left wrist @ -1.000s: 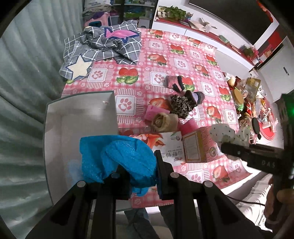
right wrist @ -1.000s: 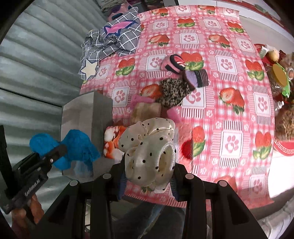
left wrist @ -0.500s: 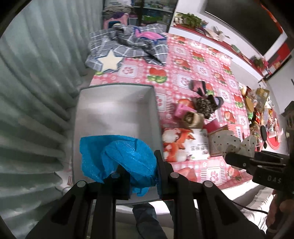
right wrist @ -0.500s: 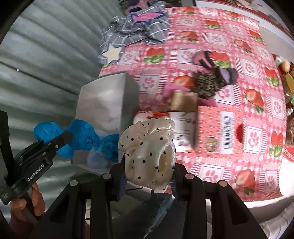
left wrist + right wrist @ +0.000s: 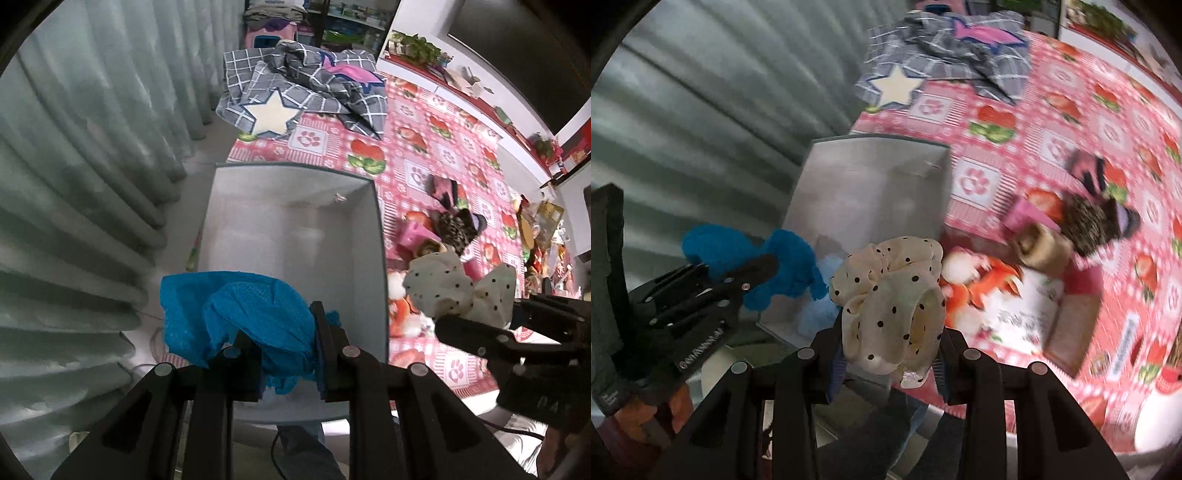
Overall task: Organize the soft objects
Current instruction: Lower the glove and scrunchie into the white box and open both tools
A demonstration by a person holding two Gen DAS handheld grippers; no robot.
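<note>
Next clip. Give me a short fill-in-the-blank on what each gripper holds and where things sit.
The left gripper is shut on a scrunchie coloured ____.
The right gripper is shut on a cream scrunchie patterned with black ____.
Inside, the grey box looks ____.
The grey checked cloth carries a cream ____.

Answers: blue; dots; empty; star

Blue mesh scrunchie (image 5: 251, 317) over grey box (image 5: 369, 236); cream dotted scrunchie (image 5: 894, 299) beside.
</note>
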